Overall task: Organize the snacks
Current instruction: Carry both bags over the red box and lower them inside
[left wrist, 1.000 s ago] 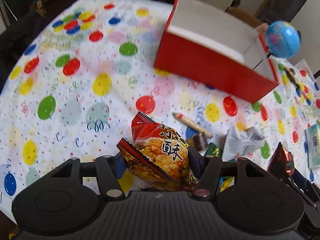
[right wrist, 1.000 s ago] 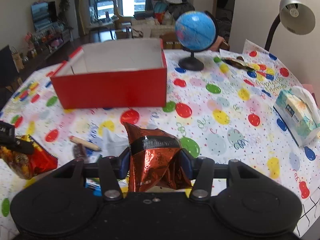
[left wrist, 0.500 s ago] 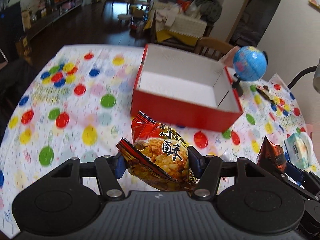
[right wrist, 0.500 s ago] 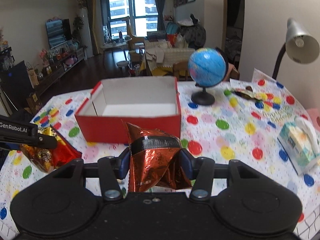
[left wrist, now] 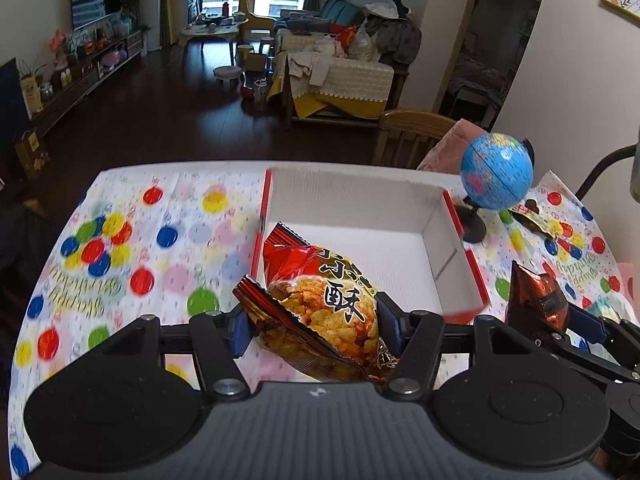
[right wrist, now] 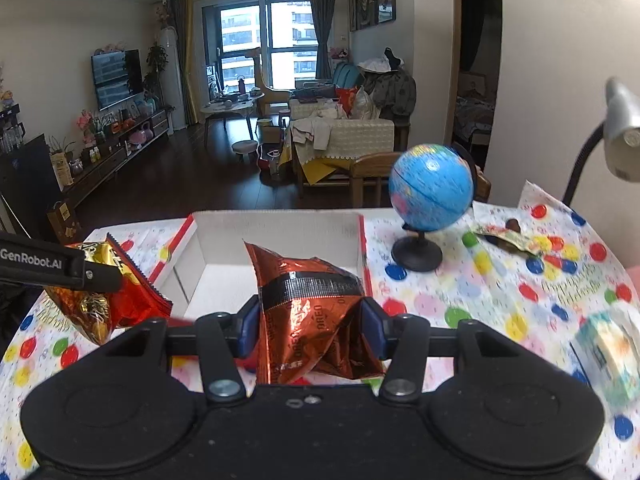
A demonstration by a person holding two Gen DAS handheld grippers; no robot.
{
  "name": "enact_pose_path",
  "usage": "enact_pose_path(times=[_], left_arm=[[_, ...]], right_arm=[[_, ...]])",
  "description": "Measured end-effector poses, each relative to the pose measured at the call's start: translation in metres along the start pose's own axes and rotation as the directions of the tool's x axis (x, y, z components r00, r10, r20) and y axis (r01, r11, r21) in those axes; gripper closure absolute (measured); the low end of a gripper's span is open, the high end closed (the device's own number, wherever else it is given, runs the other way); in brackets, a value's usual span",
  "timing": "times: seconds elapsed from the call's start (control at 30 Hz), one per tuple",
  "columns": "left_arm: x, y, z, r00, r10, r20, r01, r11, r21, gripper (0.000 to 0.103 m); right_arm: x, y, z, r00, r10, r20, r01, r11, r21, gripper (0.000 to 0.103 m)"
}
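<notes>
My left gripper (left wrist: 314,330) is shut on a red and yellow crispy snack bag (left wrist: 320,304), held in the air just in front of the red box (left wrist: 466,264) with its white inside. The same bag (right wrist: 100,300) shows at the left of the right wrist view. My right gripper (right wrist: 308,326) is shut on a copper-coloured Oreo packet (right wrist: 312,316), also lifted before the red box (right wrist: 362,248). That packet (left wrist: 536,296) appears at the right of the left wrist view. The box holds nothing that I can see.
A blue globe (right wrist: 430,186) on a black stand sits right of the box. A tissue pack (right wrist: 608,356) lies near the table's right edge, a wrapper (right wrist: 504,238) beyond the globe, a lamp (right wrist: 620,136) at far right. A wooden chair (left wrist: 412,132) stands behind the polka-dot tablecloth (left wrist: 120,264).
Both grippers have risen with their packets and come closer to the red box. The view has tilted up, so the loose snacks on the table have dropped out of sight.
</notes>
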State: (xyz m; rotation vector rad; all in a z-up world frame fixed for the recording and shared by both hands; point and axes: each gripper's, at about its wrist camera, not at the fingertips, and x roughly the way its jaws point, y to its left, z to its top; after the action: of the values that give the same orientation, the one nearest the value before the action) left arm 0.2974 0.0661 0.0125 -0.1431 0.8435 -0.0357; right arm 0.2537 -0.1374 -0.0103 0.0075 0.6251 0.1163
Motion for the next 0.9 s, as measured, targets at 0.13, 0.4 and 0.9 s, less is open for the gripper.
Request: enact_pose_path(times=[0.13, 0.4, 0.9], left_arm=[[0.022, 0.000, 0.020, 1.000, -0.002, 0.004, 0.002, 1.000, 0.024, 0.042], [0.077, 0.000, 0.043, 1.000, 0.012, -0.014, -0.011, 0.997, 0.075, 0.042], [0.172, 0.001, 0.040, 0.991, 0.057, -0.122, -0.037, 0.986, 0.161, 0.042]], right_arm=[[0.023, 0.006, 0.016, 1.000, 0.004, 0.002, -0.004, 1.000, -0.014, 0.052], [0.077, 0.018, 0.028, 0.999, -0.006, -0.048, 0.005, 1.000, -0.022, 0.052], [0.148, 0.035, 0.006, 0.979, -0.023, -0.201, 0.012, 0.998, -0.057, 0.052]])
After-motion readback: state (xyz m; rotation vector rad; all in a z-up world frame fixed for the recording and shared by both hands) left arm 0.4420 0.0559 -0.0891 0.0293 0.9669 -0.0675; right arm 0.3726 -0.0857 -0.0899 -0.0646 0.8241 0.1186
